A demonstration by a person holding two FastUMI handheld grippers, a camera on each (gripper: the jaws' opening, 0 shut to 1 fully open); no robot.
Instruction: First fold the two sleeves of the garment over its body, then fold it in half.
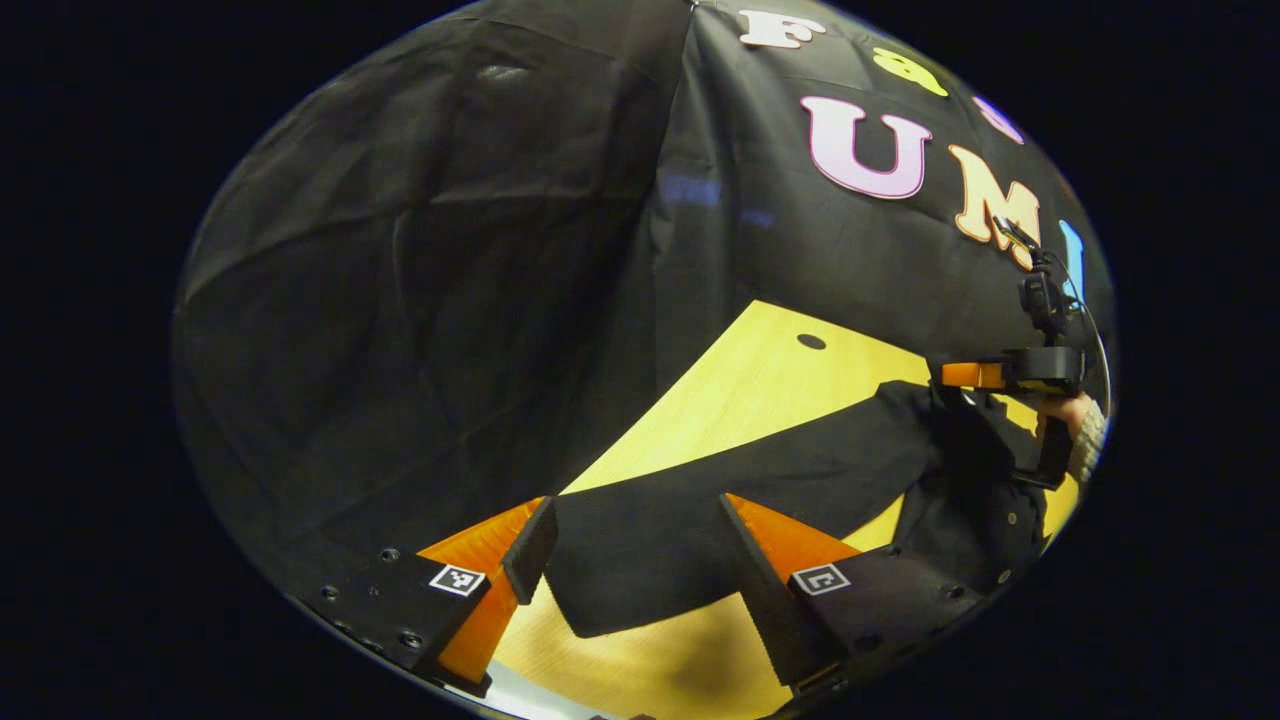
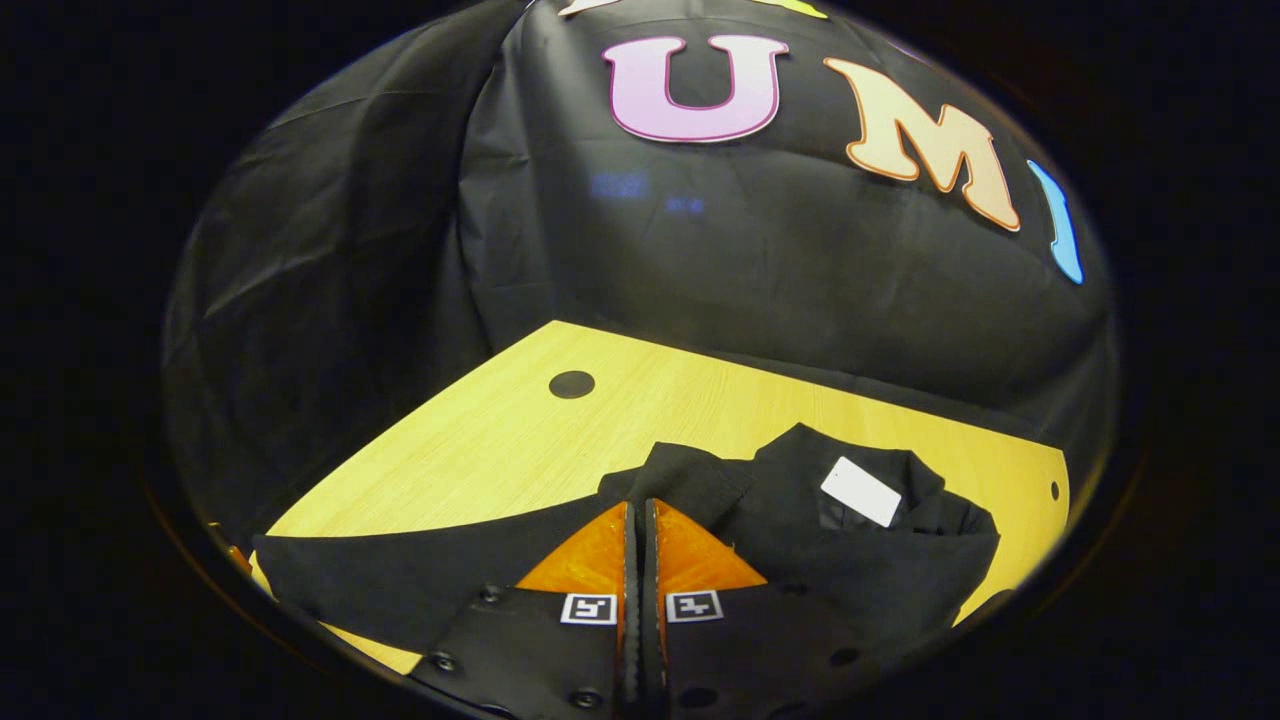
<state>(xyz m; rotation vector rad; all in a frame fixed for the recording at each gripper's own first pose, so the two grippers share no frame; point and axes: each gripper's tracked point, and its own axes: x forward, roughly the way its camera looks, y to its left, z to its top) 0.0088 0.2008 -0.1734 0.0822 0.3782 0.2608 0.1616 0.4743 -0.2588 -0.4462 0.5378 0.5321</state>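
orange wedge-shaped fingers of the left gripper (image 1: 640,560), with ribbed black pads, spread wide above the cuff end of a long black sleeve (image 1: 700,500). matte black garment (image 2: 800,540) spread flat on the pale wood-grain table (image 2: 500,440), white rectangular tag (image 2: 861,491) at its collar. right gripper (image 2: 636,520) pressed together at the garment's shoulder edge, cloth between the fingers not discernible. round dark hole (image 2: 571,384) in the table beyond the sleeve.
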